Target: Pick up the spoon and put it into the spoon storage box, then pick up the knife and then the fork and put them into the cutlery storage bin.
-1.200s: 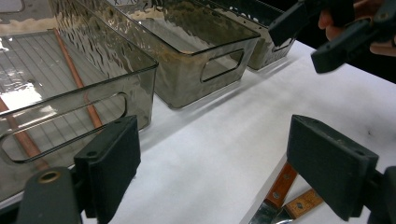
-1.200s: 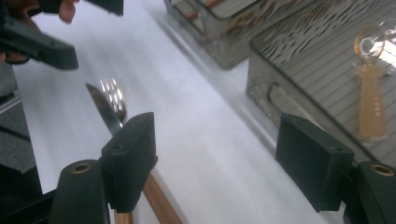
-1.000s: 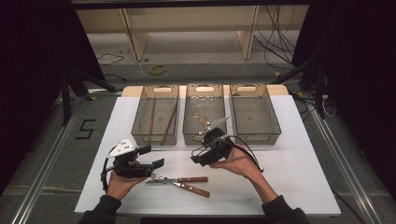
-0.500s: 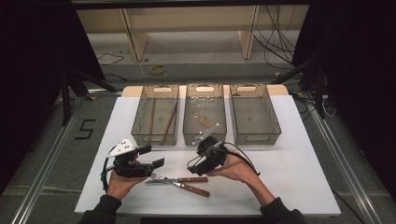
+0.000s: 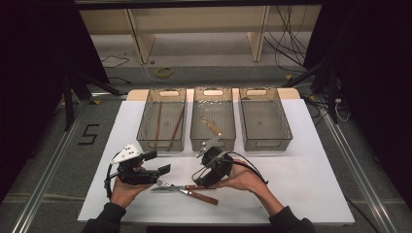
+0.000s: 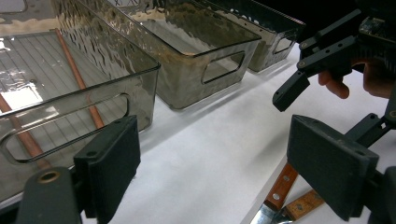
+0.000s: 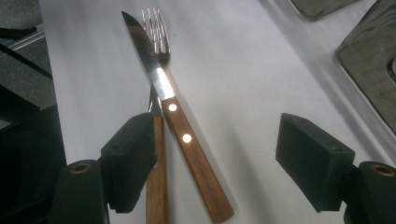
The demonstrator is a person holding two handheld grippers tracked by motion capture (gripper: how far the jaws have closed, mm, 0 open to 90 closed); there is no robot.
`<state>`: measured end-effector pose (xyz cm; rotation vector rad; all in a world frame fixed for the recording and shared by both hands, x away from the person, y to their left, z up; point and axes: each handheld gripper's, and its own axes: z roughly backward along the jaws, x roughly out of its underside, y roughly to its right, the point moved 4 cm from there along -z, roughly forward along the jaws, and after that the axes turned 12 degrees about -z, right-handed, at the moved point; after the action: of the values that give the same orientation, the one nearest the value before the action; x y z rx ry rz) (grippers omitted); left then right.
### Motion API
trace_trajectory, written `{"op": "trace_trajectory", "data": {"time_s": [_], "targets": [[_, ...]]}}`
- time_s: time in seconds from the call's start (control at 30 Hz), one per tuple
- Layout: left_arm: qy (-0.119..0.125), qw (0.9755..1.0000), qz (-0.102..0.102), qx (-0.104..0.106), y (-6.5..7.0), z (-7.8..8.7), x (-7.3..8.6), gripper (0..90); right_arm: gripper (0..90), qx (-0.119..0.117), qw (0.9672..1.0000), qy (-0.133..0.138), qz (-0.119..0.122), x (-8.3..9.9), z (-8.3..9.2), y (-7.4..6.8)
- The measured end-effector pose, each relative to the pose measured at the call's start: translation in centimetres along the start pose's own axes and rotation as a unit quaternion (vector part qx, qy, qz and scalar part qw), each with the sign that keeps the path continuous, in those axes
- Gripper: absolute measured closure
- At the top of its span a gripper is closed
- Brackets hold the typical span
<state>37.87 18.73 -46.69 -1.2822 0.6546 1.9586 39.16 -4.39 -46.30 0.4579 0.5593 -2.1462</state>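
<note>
What changed: my right gripper (image 5: 204, 180) has come down from near the middle bin (image 5: 214, 119) to the knife (image 7: 180, 119) and fork (image 7: 156, 70), low over their handles.
What it means: I think I am about to pick one up and sort it into a bin.
Right fingers: wide apart, holding nothing; the wooden handles lie between them.
Left gripper (image 5: 156, 164): its fingers are wide apart too, holding nothing, and it has stayed near the front edge of the tabletop (image 5: 316, 170).
Knife and fork: crossed on the tabletop near its front edge, between my two grippers.
Left bin (image 5: 162, 120): two long brown sticks lie inside.
Writing: a "5" (image 5: 88, 134) is marked on the floor by the tabletop's left edge. I see no brand names.
</note>
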Motion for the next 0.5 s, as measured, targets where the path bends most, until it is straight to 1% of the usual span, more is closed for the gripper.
{"op": "trace_trajectory", "data": {"time_s": [0.5], "targets": [[0.001, 1.0, -0.002, 0.0, 0.03, 0.12, 0.0, 16.9, 28.0, 0.005, 0.9997, -0.02, 0.011, 0.24, -0.79, -0.33]]}}
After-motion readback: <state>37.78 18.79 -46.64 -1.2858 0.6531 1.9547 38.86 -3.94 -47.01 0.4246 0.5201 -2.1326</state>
